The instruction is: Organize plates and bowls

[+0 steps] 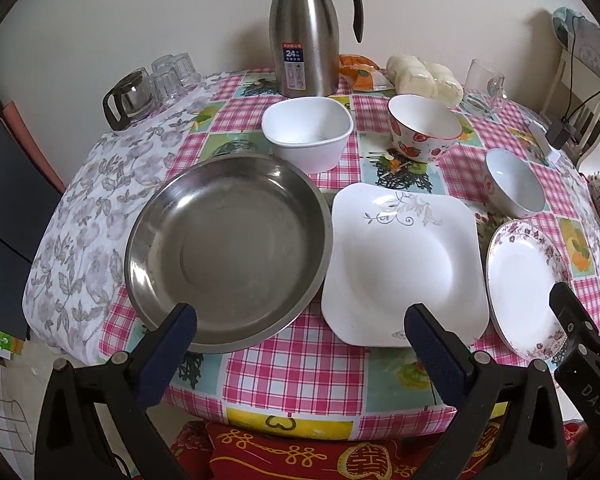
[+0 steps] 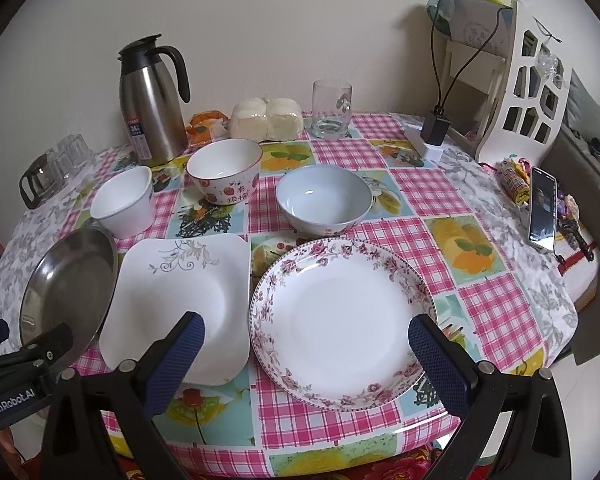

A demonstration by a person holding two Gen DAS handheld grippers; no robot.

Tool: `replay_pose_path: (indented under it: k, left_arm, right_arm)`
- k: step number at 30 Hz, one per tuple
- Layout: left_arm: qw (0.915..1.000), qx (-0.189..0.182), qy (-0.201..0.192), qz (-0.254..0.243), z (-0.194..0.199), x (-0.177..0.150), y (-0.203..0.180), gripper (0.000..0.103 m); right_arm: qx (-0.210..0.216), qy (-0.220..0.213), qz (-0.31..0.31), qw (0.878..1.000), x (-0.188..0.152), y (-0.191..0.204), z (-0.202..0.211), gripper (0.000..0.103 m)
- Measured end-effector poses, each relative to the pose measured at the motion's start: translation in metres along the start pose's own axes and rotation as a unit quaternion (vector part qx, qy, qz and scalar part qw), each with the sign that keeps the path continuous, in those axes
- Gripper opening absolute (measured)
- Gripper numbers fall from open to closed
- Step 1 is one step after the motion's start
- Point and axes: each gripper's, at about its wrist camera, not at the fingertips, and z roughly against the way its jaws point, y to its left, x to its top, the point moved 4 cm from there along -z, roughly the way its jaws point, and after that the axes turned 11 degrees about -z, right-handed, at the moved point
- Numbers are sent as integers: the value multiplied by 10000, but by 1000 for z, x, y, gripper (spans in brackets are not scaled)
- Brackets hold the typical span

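Both grippers hung above the near table edge, jaws spread wide and gripping nothing: the left gripper [image 1: 300, 320] before the steel pan [image 1: 228, 252] and square plate [image 1: 404, 264], the right gripper [image 2: 306, 332] over the floral plate [image 2: 342, 322]. The three dishes lay in a row along the front of the tablecloth [image 2: 384, 160], each just beside the next. Behind them stood the white bowl [image 1: 308, 132], strawberry bowl [image 1: 424, 128] and blue bowl [image 2: 324, 202], apart from one another, with a thermos [image 1: 304, 40] by the wall
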Motion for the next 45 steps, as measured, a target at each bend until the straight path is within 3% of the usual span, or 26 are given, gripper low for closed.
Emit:
replay_pose_path:
  k: [33,45]
  left_arm:
    - [9998,-88,105,176,-7,-3,12,103]
    - [9975,-203,185,651,-13,-7,42,103]
  right_arm:
    - [-43,107,75,9999,-4,8,-8,103]
    - [-76,171,280,9994,-11,25,-14,103]
